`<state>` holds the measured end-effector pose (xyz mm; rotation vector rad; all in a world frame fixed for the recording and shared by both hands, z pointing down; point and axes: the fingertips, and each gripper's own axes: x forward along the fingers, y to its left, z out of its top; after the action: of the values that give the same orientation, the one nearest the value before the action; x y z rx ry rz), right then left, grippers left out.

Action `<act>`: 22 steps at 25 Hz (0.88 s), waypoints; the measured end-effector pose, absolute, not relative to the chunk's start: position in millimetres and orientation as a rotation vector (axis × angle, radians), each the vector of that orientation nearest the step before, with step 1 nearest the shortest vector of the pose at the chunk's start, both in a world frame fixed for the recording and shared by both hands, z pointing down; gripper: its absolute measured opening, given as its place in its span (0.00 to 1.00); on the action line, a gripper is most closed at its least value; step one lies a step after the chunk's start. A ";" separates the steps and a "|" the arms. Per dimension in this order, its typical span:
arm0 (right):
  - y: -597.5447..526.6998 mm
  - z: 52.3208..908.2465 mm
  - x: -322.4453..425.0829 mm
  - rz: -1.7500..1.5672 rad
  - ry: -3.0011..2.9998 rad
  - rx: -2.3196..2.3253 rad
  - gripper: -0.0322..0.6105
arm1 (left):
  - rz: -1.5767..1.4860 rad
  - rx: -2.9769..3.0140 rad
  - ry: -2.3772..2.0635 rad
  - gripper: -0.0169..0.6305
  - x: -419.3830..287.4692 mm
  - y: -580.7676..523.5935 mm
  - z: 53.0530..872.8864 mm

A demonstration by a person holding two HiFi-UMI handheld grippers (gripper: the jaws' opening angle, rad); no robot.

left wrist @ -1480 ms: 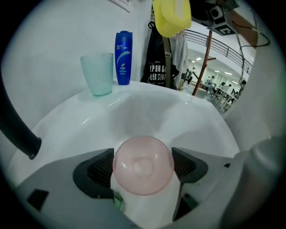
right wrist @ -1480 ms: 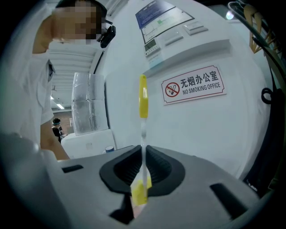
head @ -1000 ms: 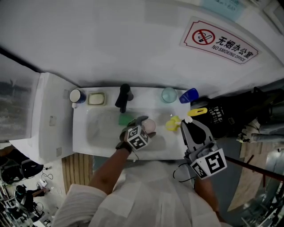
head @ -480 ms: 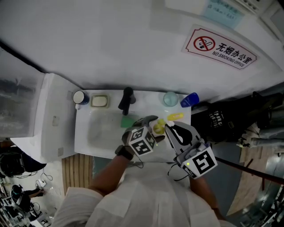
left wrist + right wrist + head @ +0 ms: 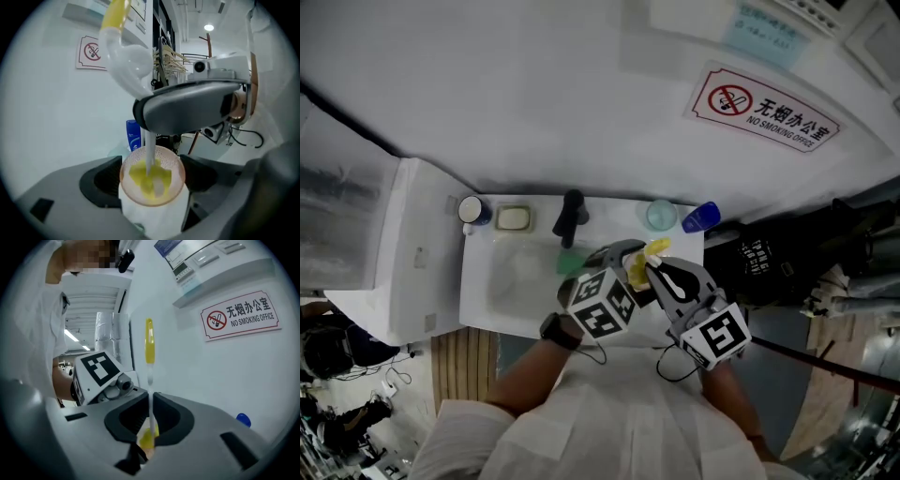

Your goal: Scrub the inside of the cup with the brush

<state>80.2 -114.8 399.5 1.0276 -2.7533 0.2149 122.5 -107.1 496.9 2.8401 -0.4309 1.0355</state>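
Left arm: the forearm comes up from the bottom of the head view, with the left gripper [image 5: 617, 261] raised over the front of the white sink [image 5: 487, 281], just in front of the black faucet [image 5: 572, 217].
Right arm: it comes in from the lower right, and the right gripper [image 5: 661, 272] angles in until it's right up against the left one.
Left grip: the jaws are clamped on the sides of the cup [image 5: 151, 185], which fills the gap between them.
Right grip: the jaws are pinched nearly together on the thin stem of the brush [image 5: 150, 380].
Cup: pinkish see-through rim and pale body, with the mouth turned toward the left gripper's camera.
Brush: the yellow head sits down inside the cup. In the left gripper view the long white handle runs out of the mouth, up and to the left. In the right gripper view it stands pretty much upright, yellow grip on top.
Back of the sink: soap dish [image 5: 514, 218], clear glass [image 5: 659, 214], blue bottle [image 5: 700, 217].
Wall: no-smoking sign [image 5: 764, 106].
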 end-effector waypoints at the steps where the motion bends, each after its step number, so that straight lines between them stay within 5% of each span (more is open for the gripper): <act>1: -115.3 392.0 79.5 0.203 -2.769 1.035 0.10 | 1.057 2.836 -0.430 0.60 122.7 -107.0 499.3; 22: -111.1 348.7 79.3 0.212 -2.846 1.006 0.10 | 1.097 2.795 -0.450 0.60 116.4 -106.5 505.6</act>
<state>79.3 -111.1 348.7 1.0058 -2.8456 0.2124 116.4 -106.5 505.6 2.7950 -0.4502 1.0967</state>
